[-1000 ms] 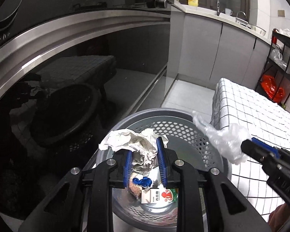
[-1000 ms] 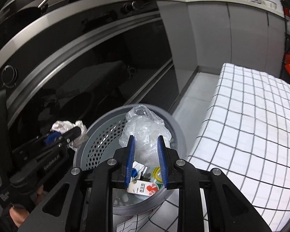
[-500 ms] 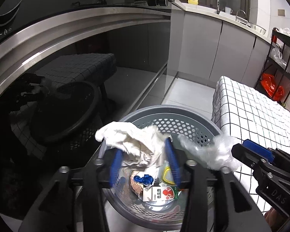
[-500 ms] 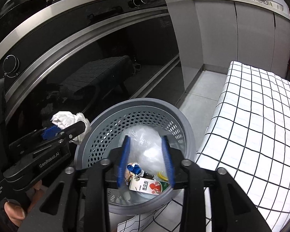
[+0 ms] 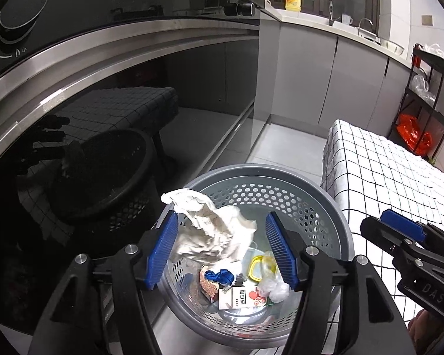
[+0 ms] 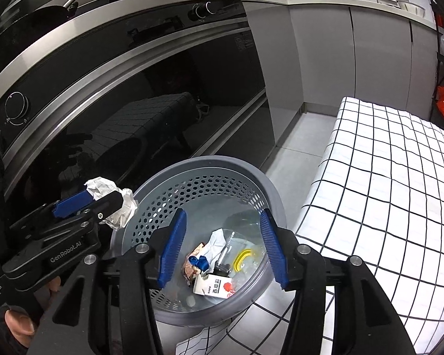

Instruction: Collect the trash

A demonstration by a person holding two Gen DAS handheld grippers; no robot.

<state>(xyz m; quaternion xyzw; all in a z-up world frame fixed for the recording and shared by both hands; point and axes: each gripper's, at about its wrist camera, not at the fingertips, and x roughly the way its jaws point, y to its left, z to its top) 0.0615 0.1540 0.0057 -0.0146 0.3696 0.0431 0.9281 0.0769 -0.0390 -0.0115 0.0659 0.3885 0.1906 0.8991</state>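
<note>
The grey perforated bin (image 5: 281,177) (image 6: 222,162) stands on the floor under both grippers. My left gripper (image 5: 222,251) (image 6: 97,201) hangs over its near left rim with its jaws opening. A crumpled white paper (image 5: 213,230) (image 6: 112,204) lies loose between them, against the left pad and clear of the right one. My right gripper (image 6: 223,250) (image 5: 381,224) is over the bin's right side, jaws opening, nothing between them. The clear plastic bag (image 5: 273,287) (image 6: 245,236) lies inside the bin with a white carton (image 5: 241,297) (image 6: 213,288), a blue scrap (image 5: 219,276) and a yellow ring (image 5: 256,266).
A table under a black-and-white checked cloth (image 5: 384,177) (image 6: 384,177) touches the bin on the right. A dark glass appliance front (image 5: 103,118) with a steel trim runs along the left. Grey cabinets and a black rack with a red bag (image 5: 414,136) stand behind.
Both grippers' jaws have spread apart. The plastic bag dropped from the right gripper into the bin. The paper has come loose and unfolded between the left jaws.
</note>
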